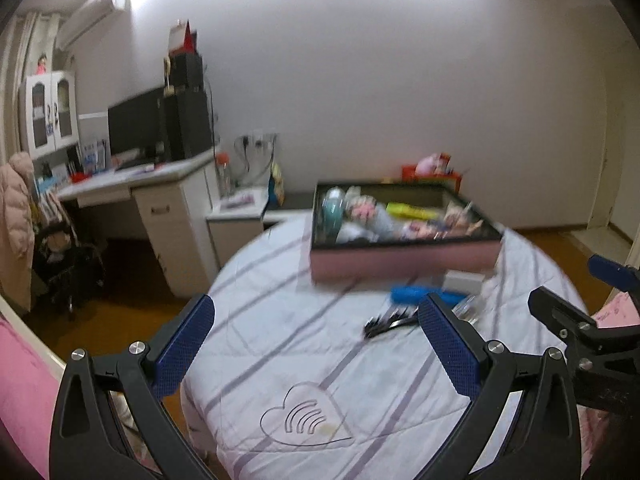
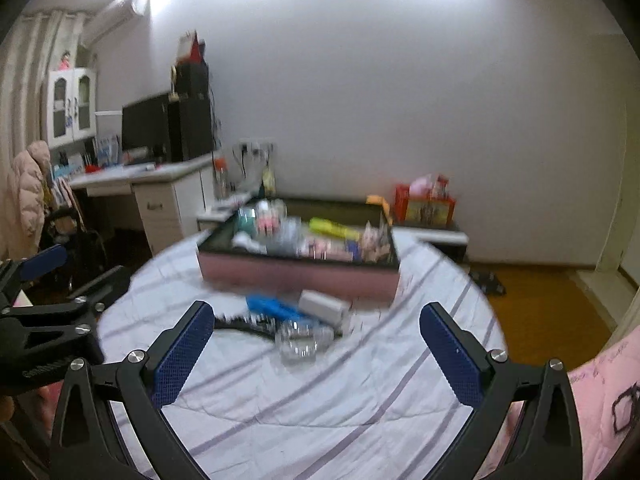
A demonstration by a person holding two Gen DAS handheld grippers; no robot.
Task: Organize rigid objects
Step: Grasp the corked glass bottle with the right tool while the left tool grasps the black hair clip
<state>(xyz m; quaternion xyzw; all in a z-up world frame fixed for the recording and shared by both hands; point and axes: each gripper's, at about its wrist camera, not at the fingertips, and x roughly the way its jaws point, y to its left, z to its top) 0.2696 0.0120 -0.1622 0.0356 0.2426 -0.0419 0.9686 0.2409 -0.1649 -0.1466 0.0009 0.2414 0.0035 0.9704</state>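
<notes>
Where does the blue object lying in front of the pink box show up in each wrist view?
Left wrist: blue object right of centre, just above the right fingertip, below the pink box.
Right wrist: blue object centre-left, between the fingers, beside a grey block.
Shared landmark: the pink box.

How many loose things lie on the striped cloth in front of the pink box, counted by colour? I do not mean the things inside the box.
Blue: 1, the blue item
White or grey: 1, the small box
Black: 1, the comb-like item
Clear: 1, the transparent piece
Total: 4. The pictures are blurred, so a hidden small thing is possible.
</notes>
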